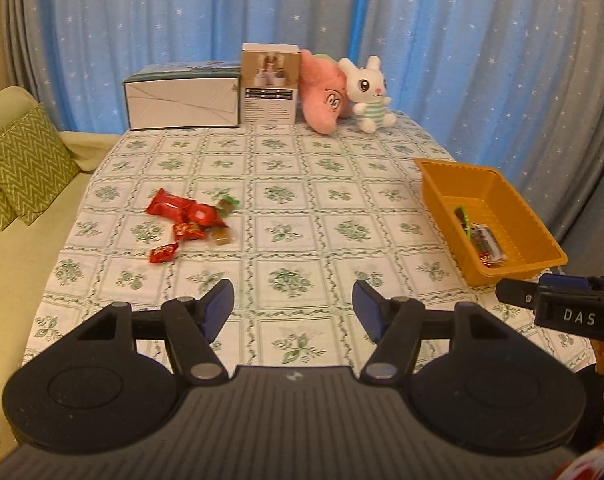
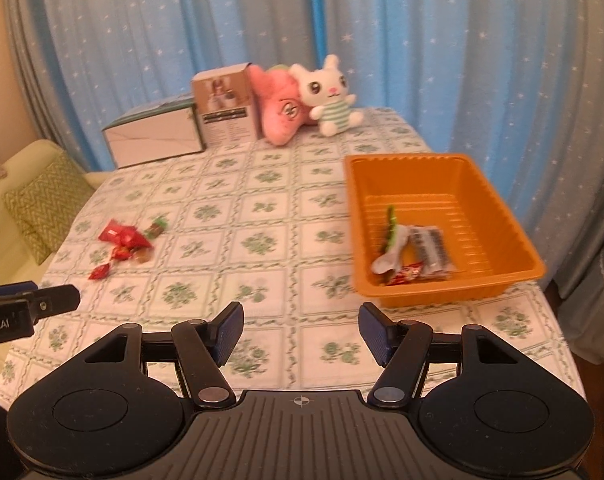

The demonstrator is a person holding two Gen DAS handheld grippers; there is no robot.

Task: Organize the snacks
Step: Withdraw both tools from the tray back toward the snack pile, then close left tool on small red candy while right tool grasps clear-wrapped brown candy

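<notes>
Here the tabletop [image 1: 285, 200], spread with a white cloth of green floral squares, carries everything. Near its right edge sits the rectangular orange plastic tray [image 2: 498, 216], long axis running from near edge toward far edge, with several wrapped snacks [image 2: 416, 254] at its near end. Toward the left edge lies a loose cluster of red-wrapped candies [image 1: 185, 220], strung roughly near-to-far. The right wrist view shows the tray's contents clearly; the left view shows the candies sharper. The left hand-held gripper [image 1: 293, 306] and right hand-held gripper [image 2: 301, 326] both stand spread, holding nothing.
</notes>
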